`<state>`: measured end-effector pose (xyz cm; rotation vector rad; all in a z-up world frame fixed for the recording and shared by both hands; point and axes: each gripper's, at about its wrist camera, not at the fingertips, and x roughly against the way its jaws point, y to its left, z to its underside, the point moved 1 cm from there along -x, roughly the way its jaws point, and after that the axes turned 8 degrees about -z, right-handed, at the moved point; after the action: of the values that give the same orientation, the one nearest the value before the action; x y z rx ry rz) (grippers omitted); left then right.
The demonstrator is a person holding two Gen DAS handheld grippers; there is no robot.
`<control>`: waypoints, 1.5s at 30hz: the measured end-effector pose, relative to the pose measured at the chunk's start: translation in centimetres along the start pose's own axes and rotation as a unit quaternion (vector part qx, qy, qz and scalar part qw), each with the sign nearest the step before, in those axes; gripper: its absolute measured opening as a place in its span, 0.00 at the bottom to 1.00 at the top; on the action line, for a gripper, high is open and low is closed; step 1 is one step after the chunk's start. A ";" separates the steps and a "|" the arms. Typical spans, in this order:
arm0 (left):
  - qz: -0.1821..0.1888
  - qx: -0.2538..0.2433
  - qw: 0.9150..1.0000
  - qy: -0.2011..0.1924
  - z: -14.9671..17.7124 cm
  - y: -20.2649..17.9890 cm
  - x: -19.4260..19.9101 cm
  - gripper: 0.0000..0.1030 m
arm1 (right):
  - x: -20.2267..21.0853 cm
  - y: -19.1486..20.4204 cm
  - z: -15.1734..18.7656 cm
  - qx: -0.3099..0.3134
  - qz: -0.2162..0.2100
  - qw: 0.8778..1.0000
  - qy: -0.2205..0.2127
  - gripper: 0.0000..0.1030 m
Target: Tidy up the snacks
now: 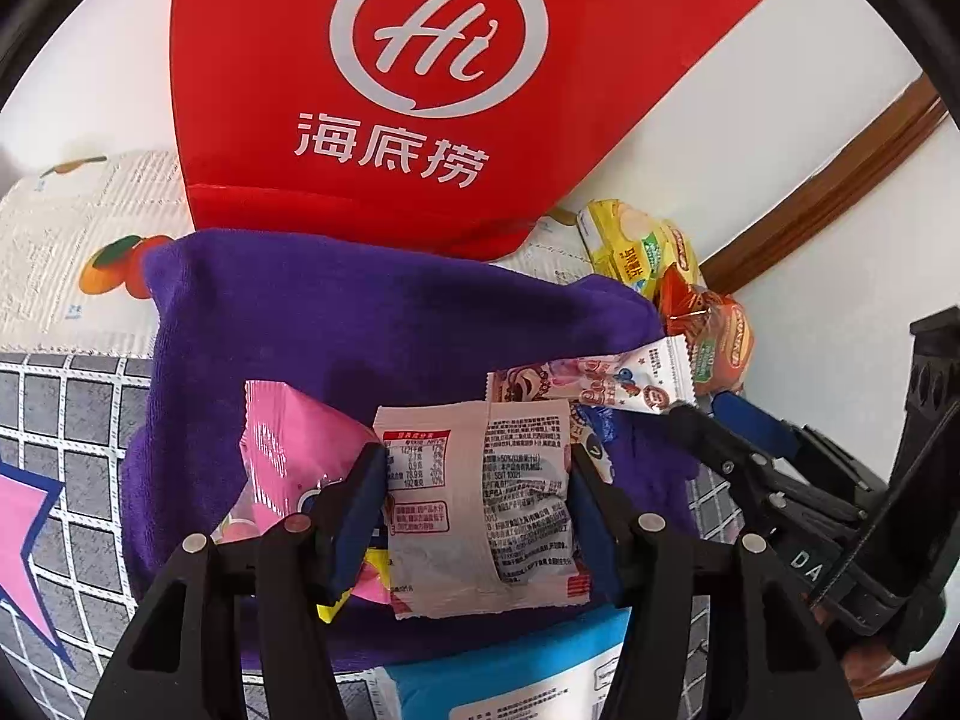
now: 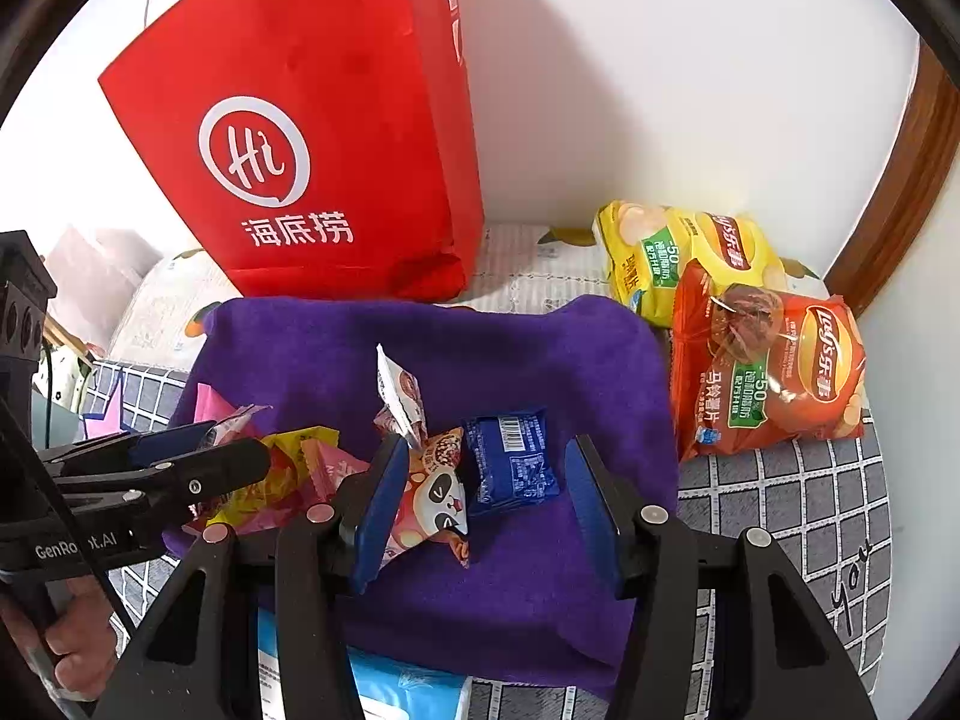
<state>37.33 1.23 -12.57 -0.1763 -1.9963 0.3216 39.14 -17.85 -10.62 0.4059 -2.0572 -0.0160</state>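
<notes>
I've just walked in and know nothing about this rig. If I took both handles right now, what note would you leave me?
Left gripper: shut on a white printed packet, over the purple cloth.
Right gripper: open, above a blue packet and a panda packet lying on the cloth.
Two chip bags, yellow and orange, lie beside the cloth by the wall.
The red paper bag stands behind; its inside is hidden.
Done: unclear.
Left: several small packets are loose on the cloth.
</notes>
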 end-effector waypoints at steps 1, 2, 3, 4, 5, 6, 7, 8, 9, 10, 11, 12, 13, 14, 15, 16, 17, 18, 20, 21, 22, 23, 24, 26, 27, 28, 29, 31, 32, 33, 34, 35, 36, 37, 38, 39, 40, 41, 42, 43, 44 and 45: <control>0.003 0.003 1.000 -0.001 0.0 0.1 0.1 0.56 | 0.0 0.1 0.0 0.001 0.000 1.000 0.001 0.53; 0.004 0.004 1.000 -0.002 -0.1 0.1 0.2 0.58 | 0.0 0.2 0.0 0.002 0.001 1.000 0.001 0.53; 0.006 0.006 1.000 -0.005 -0.1 0.1 0.4 0.59 | 0.0 0.3 0.0 0.005 0.000 1.000 0.001 0.53; 0.007 0.007 1.000 -0.010 -0.1 0.1 0.6 0.59 | 0.0 0.4 0.0 0.006 0.000 1.000 0.001 0.53; 0.007 0.006 1.000 -0.013 -0.1 0.1 0.7 0.59 | 0.0 0.5 0.0 0.007 0.000 1.000 0.001 0.53; 0.008 0.006 1.000 -0.016 -0.2 0.1 0.9 0.60 | 0.1 0.7 0.0 0.009 -0.001 1.000 0.000 0.53; 0.008 0.006 1.000 -0.019 -0.2 0.1 1.1 0.60 | 0.1 0.8 0.0 0.010 -0.001 1.000 0.000 0.53; 0.009 0.006 1.000 -0.020 -0.2 0.1 1.2 0.60 | 0.2 0.9 0.0 0.012 -0.001 1.000 -0.001 0.53; 0.008 0.007 1.000 -0.022 -0.2 0.1 1.4 0.60 | 0.3 1.0 0.0 0.014 -0.001 1.000 -0.002 0.53; 0.007 0.007 1.000 -0.023 -0.3 0.1 1.5 0.60 | 0.4 1.1 0.0 0.015 0.000 1.000 -0.003 0.53; 0.006 0.007 1.000 -0.024 -0.3 0.2 1.6 0.60 | 0.6 1.1 0.0 0.015 0.002 1.000 -0.005 0.53; 0.005 0.007 1.000 -0.026 -0.3 0.2 1.8 0.60 | 0.8 1.2 0.0 0.016 0.003 1.000 -0.007 0.53; 0.002 0.006 1.000 -0.028 -0.4 0.2 1.9 0.60 | 1.1 1.3 -0.1 0.016 0.003 1.000 -0.010 0.53; 0.000 0.006 1.000 -0.029 -0.4 0.1 2.1 0.60 | 1.3 1.4 -0.1 0.015 0.004 1.000 -0.013 0.53; -0.002 0.005 1.000 -0.030 -0.4 0.4 2.5 0.60 | 1.6 1.5 0.0 0.016 0.005 1.000 -0.016 0.53; -0.005 0.004 0.999 -0.032 -0.4 0.3 2.7 0.60 | 2.0 1.7 0.0 0.017 0.005 1.000 -0.019 0.53; -0.005 0.003 0.999 -0.033 -0.4 0.3 2.8 0.60 | 2.3 1.9 0.0 0.019 0.005 1.000 -0.022 0.53; -0.003 0.001 0.999 -0.034 -0.3 0.2 3.1 0.60 | 2.6 2.1 0.0 0.019 0.007 1.000 -0.024 0.53; -0.001 -0.001 0.999 -0.036 -0.3 0.1 3.5 0.60 | 3.4 2.7 0.1 0.022 0.006 0.999 -0.034 0.53; -0.001 -0.001 0.999 -0.038 -0.2 0.0 3.7 0.60 | 3.7 2.9 0.2 0.022 0.004 0.999 -0.038 0.53; -0.001 -0.001 0.999 -0.039 -0.1 0.0 4.0 0.60 | 4.0 3.2 0.5 0.024 0.000 0.999 -0.042 0.52; -0.002 -0.001 0.999 -0.039 -0.1 0.0 4.2 0.60 | 4.3 3.5 0.9 0.025 -0.001 0.999 -0.047 0.52; -0.002 0.000 0.999 -0.040 0.0 0.0 4.4 0.60 | 4.5 3.6 1.3 0.025 0.000 0.998 -0.049 0.52; -0.002 0.002 0.999 -0.041 0.1 0.1 4.9 0.60 | 4.8 3.8 2.6 0.028 0.020 0.998 -0.052 0.52; -0.001 0.003 0.999 -0.042 0.2 0.1 5.1 0.60 | 5.0 3.8 3.2 0.028 0.032 0.998 -0.055 0.52; 0.000 0.004 0.999 -0.044 0.3 0.1 5.4 0.60 | 5.3 3.8 4.2 0.030 0.045 0.997 -0.059 0.52; 0.000 0.004 0.999 -0.046 0.4 0.1 5.6 0.60 | 5.4 3.6 4.9 0.030 0.050 0.997 -0.060 0.52; -0.003 0.004 0.999 -0.051 0.6 -0.2 6.0 0.60 | 5.8 3.4 6.5 0.026 0.056 0.997 -0.055 0.52; -0.004 0.003 0.999 -0.051 0.8 -0.4 6.2 0.60 | 6.1 3.3 7.4 0.022 0.056 0.997 -0.051 0.52; -0.004 0.001 0.999 -0.049 0.9 -0.7 6.4 0.60 | 6.3 3.2 8.1 0.018 0.056 0.997 -0.048 0.52; 0.000 -0.003 0.999 -0.049 1.0 -1.0 6.7 0.60 | 6.7 3.1 9.2 0.012 0.057 0.997 -0.047 0.52; 0.003 -0.006 0.999 -0.052 1.1 -1.2 7.0 0.60 | 7.1 3.0 10.3 0.006 0.054 0.998 -0.043 0.52; 0.005 -0.011 0.998 -0.059 1.3 -1.6 7.7 0.60 | 7.2 3.1 11.0 0.005 0.051 0.998 -0.041 0.52; 0.005 -0.015 0.998 -0.068 1.7 -1.8 8.4 0.60 | 7.5 3.2 11.9 0.001 0.043 0.998 -0.036 0.52; 0.005 -0.017 0.997 -0.074 2.0 -2.0 8.9 0.60 | 7.9 3.4 13.0 -0.002 0.033 0.999 -0.031 0.52; 0.006 -0.020 0.997 -0.079 2.4 -2.1 9.4 0.60 | 8.2 3.6 13.9 -0.003 0.022 0.999 -0.028 0.52; 0.006 -0.020 0.997 -0.080 3.0 -2.1 9.9 0.60 | 8.5 4.0 14.7 0.000 0.014 1.000 -0.026 0.52; 0.006 -0.020 0.997 -0.077 3.4 -1.9 10.2 0.60 | 8.6 4.5 15.5 0.005 0.007 1.000 -0.026 0.53; 0.007 -0.020 0.997 -0.075 3.9 -1.7 10.4 0.60 | 8.7 4.7 16.0 0.006 0.004 1.000 -0.026 0.53; 0.007 -0.018 0.997 -0.073 4.6 -1.3 10.9 0.60 | 8.6 5.2 16.8 0.006 0.001 1.000 -0.022 0.53; 0.006 -0.015 0.997 -0.073 5.1 -0.9 11.2 0.60 | 8.4 5.5 17.4 0.005 -0.004 1.000 -0.018 0.53; 0.002 -0.011 0.997 -0.075 5.6 -0.4 11.5 0.60 | 8.1 5.8 18.0 0.003 -0.010 1.000 -0.013 0.53</control>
<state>27.29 3.11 -4.81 -0.1745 -2.1491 0.3222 18.64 -17.58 -11.80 0.4329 -2.0797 -0.0266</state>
